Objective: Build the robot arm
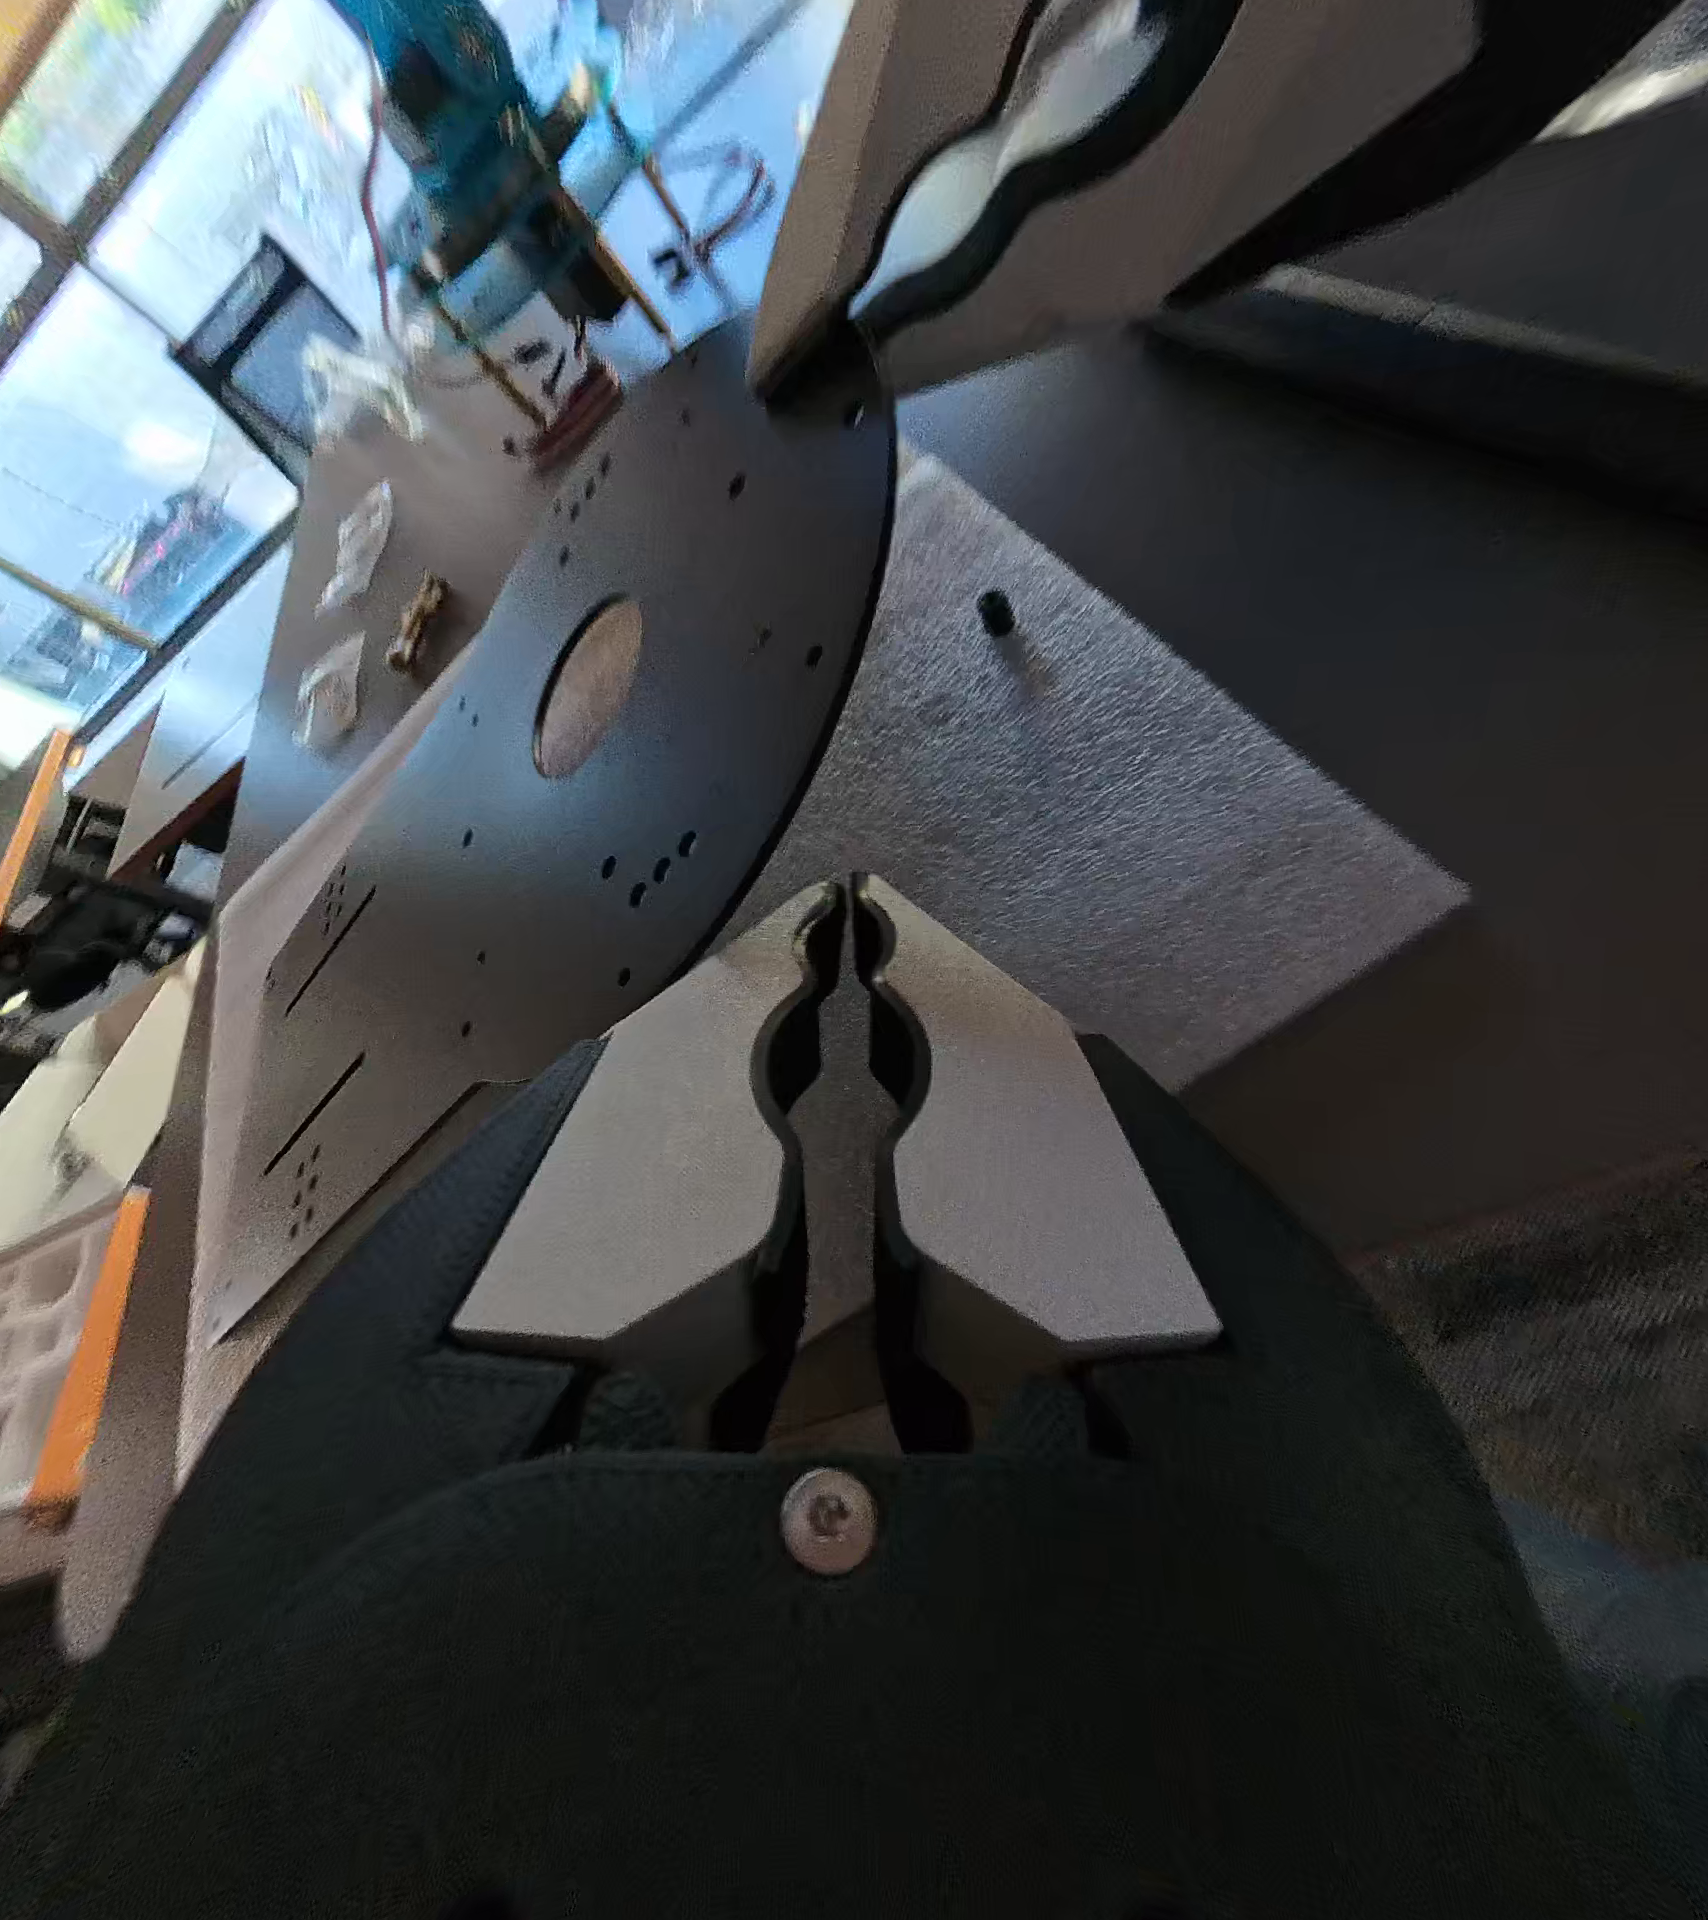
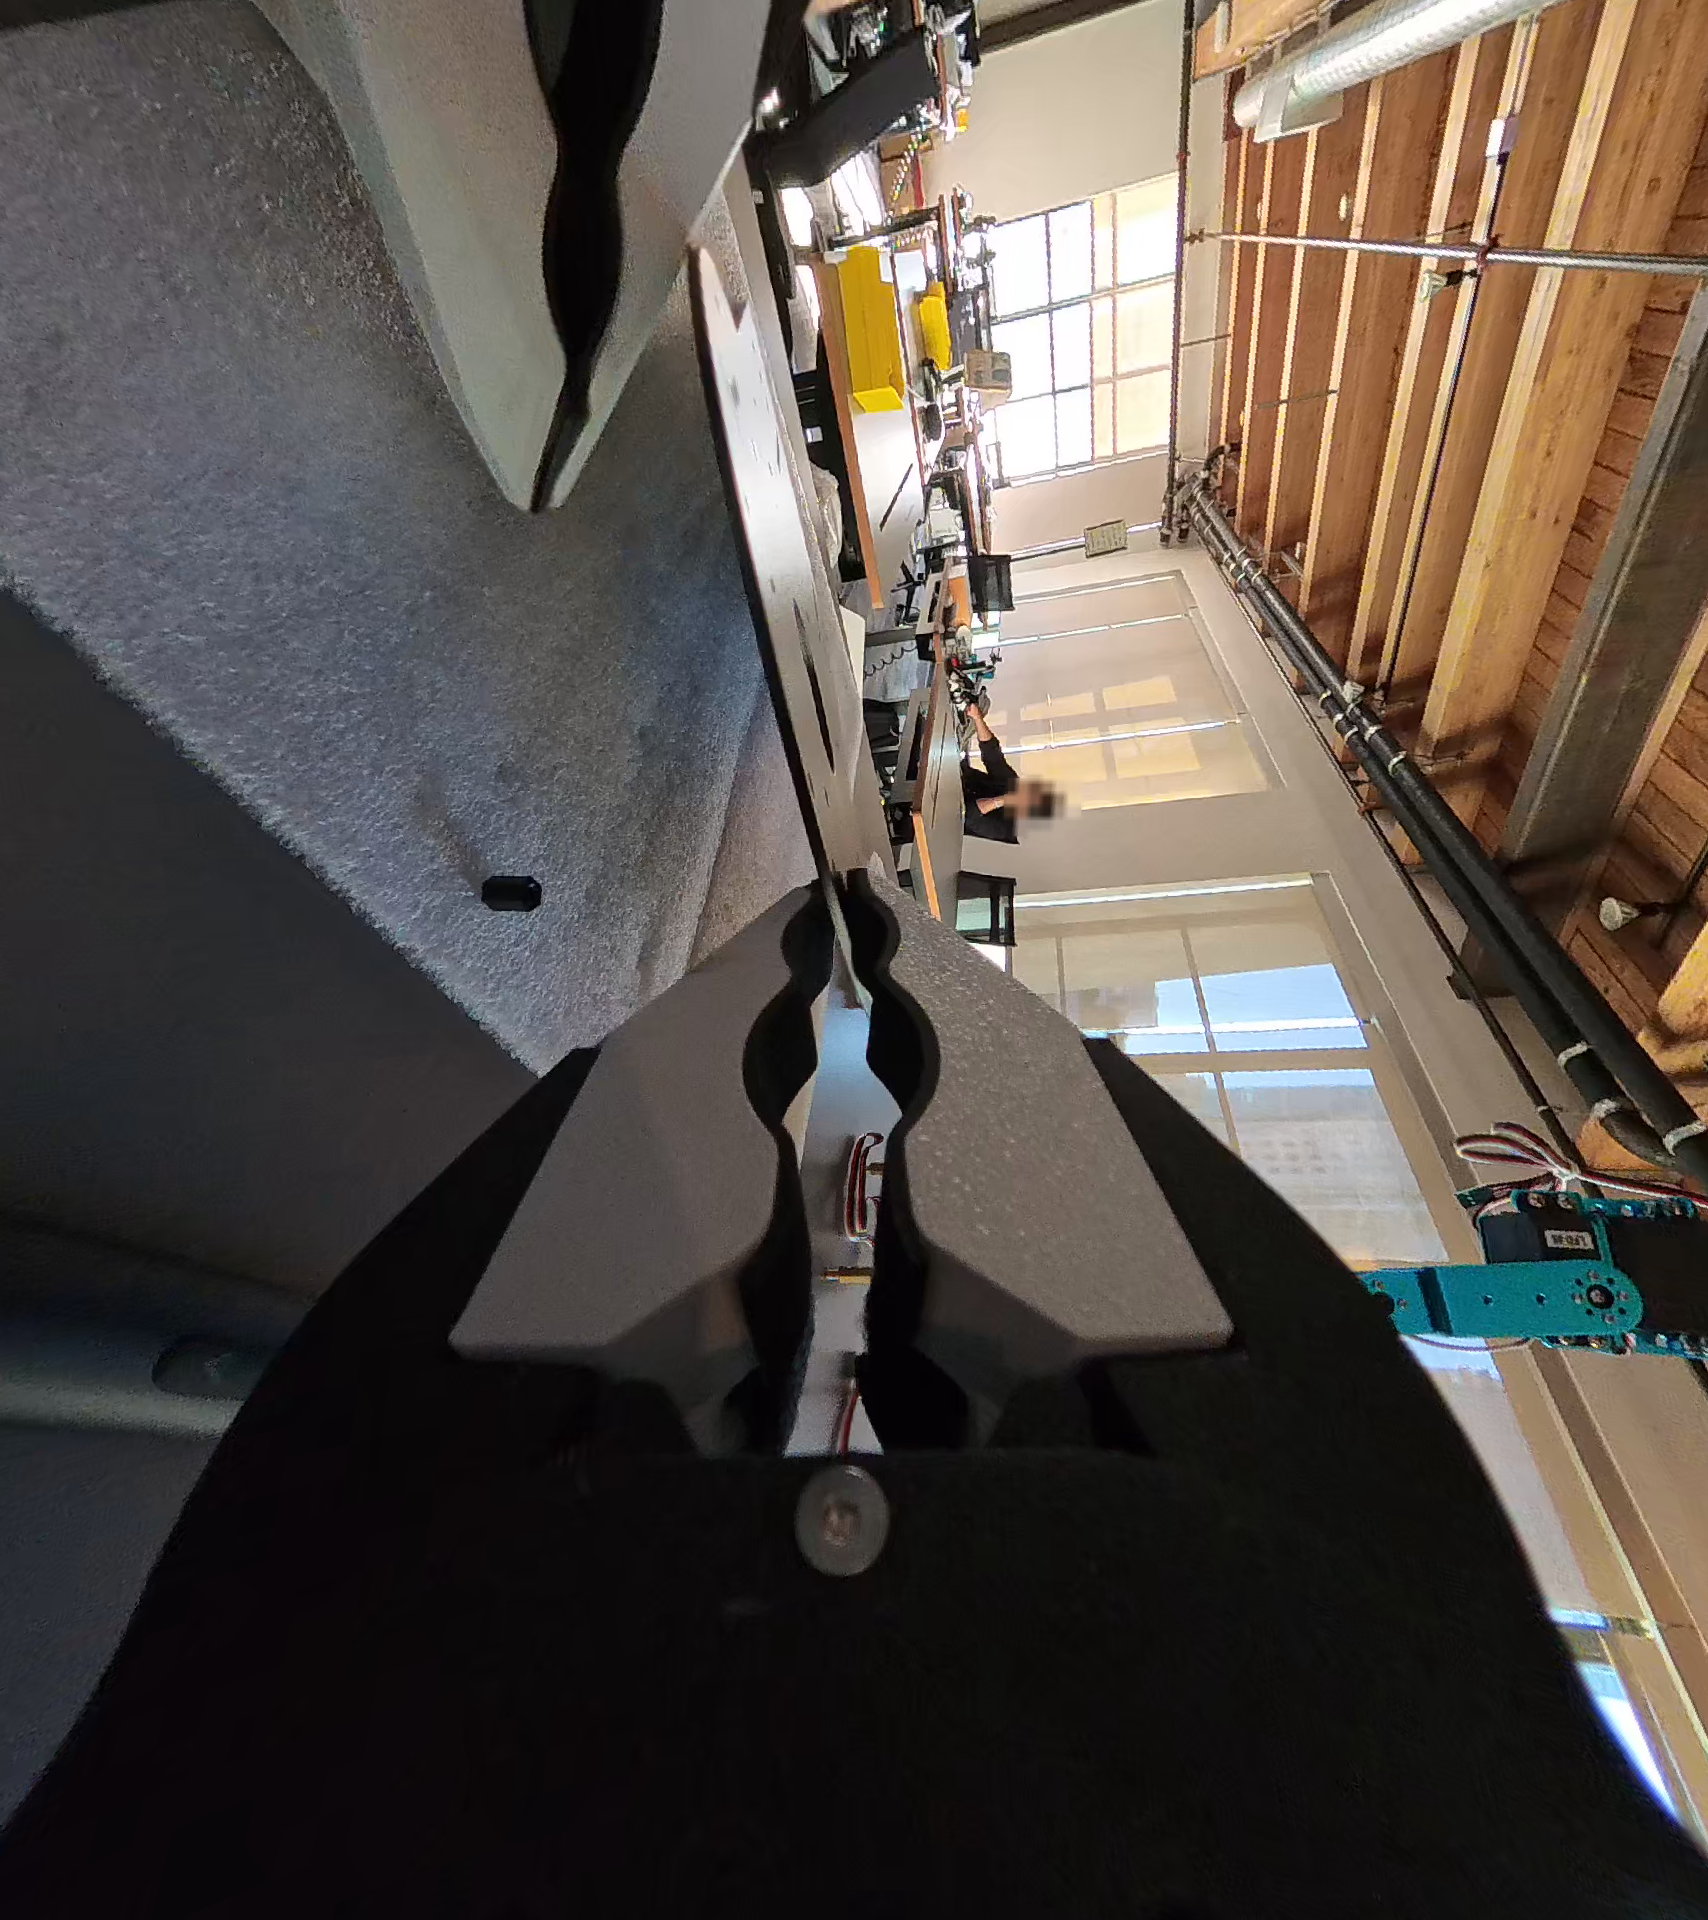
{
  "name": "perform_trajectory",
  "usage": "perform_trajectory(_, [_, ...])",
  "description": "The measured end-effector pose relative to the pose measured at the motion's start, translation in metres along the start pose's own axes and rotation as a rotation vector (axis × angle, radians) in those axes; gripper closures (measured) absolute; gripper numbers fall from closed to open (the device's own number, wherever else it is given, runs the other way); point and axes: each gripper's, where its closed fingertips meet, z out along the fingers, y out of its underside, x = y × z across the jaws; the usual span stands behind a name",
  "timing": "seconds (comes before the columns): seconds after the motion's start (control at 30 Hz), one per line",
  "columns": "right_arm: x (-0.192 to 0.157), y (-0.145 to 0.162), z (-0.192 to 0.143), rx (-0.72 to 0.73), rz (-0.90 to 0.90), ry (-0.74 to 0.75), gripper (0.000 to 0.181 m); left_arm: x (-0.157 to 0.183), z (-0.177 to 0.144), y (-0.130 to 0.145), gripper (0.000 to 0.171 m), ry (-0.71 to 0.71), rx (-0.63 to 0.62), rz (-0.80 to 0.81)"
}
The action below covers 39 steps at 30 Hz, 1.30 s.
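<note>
Both tongs [image 1: 848, 894] [image 2: 845, 899] pinching black plate [image 1: 621, 831] edges, holes visible only from left, teal servo bracket [image 2: 1556, 1294] right.

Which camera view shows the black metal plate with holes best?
The left wrist view: the black metal plate shows its broad face, holes and large round opening. The right wrist view shows it nearly edge-on.

Daylight pours through tall grid-paned windows [image 1: 71, 343] at ten o'clock in the left wrist view. In the right wrist view, wooden ceiling joists [image 2: 1515, 436] and black pipes [image 2: 1432, 831] run at two o'clock; yellow bins [image 2: 871, 322] sit on far benches at twelve.
</note>
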Motion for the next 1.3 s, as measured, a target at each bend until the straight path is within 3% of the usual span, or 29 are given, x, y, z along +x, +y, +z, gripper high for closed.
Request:
perform_trajectory(0.13, [-0.007,0.003,-0.001,-0.008,-0.012,-0.014,0.18,0.013,-0.037,-0.037,0.169,0.103,0.261,-0.05])
perform_trajectory(0.2, [-0.009,0.003,-0.001,-0.013,-0.018,-0.02,0.179,0.006,-0.053,-0.058,0.155,0.131,0.345,-0.076])
perform_trajectory(0.3, [-0.01,0.001,-0.001,-0.011,-0.033,-0.026,0.179,-0.005,-0.037,-0.066,0.096,0.292,0.223,-0.185])
perform_trajectory(0.33, [-0.009,0.001,-0.001,-0.013,-0.037,-0.026,0.179,-0.003,-0.029,-0.065,0.088,0.396,0.154,-0.249])
perform_trajectory(0.4, [-0.008,0.002,-0.001,-0.015,-0.04,-0.029,0.18,-0.003,-0.018,-0.067,0.093,0.548,0.085,-0.32])
perform_trajectory(0.47, [-0.007,0.002,-0.001,-0.023,-0.044,-0.028,0.18,-0.01,-0.006,-0.067,0.092,0.568,0.055,-0.31])
perform_trajectory(0.53, [-0.006,0.002,-0.001,-0.028,-0.041,-0.028,0.18,-0.01,0.005,-0.055,0.076,0.564,-0.045,-0.248])
perform_trajectory(0.83, [-0.008,0.005,-0.002,-0.057,-0.034,-0.032,0.179,0.009,0.023,-0.026,0.101,0.661,-0.288,-0.073])
perform_trajectory(1.3, [-0.003,0.022,-0.02,-0.168,0.203,-0.063,0.165,0.013,0.025,-0.022,0.102,0.659,-0.309,-0.063])
